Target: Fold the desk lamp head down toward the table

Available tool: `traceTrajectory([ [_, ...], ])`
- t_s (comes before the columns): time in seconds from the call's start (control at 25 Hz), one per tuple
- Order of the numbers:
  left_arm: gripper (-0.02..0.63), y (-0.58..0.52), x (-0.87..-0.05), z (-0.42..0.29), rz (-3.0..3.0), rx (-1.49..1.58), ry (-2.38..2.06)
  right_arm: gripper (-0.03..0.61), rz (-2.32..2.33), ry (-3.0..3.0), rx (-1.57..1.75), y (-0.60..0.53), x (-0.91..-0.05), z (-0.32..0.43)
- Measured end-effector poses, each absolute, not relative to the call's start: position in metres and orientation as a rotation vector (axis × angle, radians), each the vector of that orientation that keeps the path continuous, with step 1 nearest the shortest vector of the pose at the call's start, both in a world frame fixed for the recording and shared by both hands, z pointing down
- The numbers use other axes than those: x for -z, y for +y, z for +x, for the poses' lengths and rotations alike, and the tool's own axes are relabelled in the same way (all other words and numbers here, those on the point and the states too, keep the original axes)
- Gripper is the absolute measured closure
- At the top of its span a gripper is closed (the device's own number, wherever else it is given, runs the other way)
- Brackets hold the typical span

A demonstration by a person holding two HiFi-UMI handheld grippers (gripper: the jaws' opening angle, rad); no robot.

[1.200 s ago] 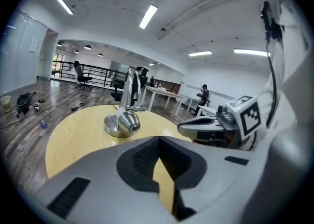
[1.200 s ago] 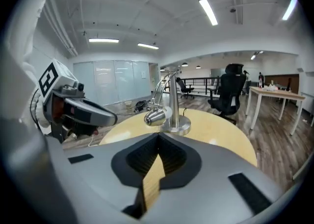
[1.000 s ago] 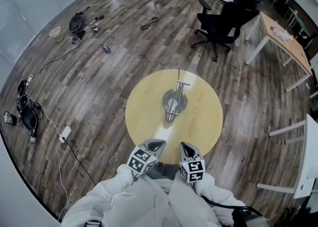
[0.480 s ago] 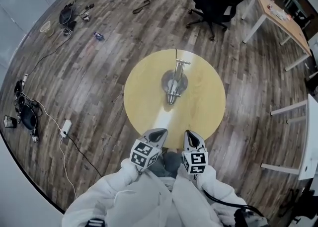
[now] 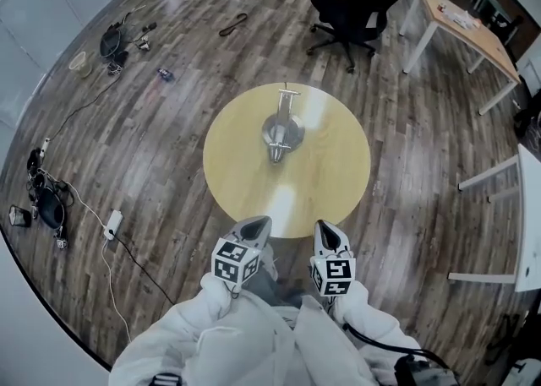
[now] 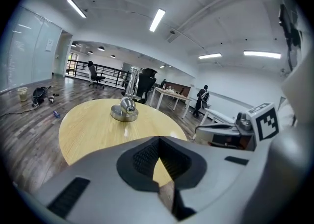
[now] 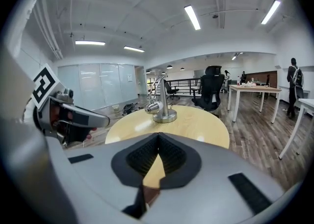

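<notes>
While the left gripper (image 5: 254, 229) and right gripper (image 5: 326, 237) are hovering shut and empty by the table (image 5: 338, 198) edge, the desk lamp (image 5: 279, 127) is standing mid-table straight ahead, well apart, seemingly slightly nearer the left one.

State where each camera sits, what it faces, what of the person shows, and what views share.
Head view: on the person's head, looking steeply down at the round table and desk lamp; white sleeves, left gripper and right gripper show below.
Left gripper view: on the left gripper, looking along its shut, empty jaws toward the lamp; right gripper at right.
Right gripper view: on the right gripper, along its shut, empty jaws toward the lamp; left gripper at left.
Shared: all three show lamp and table.
</notes>
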State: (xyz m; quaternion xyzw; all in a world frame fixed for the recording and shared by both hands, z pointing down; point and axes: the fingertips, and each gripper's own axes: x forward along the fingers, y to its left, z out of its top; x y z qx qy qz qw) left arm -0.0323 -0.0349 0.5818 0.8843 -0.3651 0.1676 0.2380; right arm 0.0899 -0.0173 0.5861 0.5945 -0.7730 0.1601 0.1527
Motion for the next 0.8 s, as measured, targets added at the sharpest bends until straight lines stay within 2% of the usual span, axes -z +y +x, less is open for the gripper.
traceTrajectory([
  [0.44,0.614,0.126,-0.573,-0.008,2.355,-0.412,-1.118,0.568,1.642,-2.277,-0.481,0.128,-0.585,0.112],
  [0.8,0.614,0.166,-0.548,-0.015,2.402,-0.399,-1.153,0.568,1.662,-2.328,-0.477,0.167,-0.565,0.092],
])
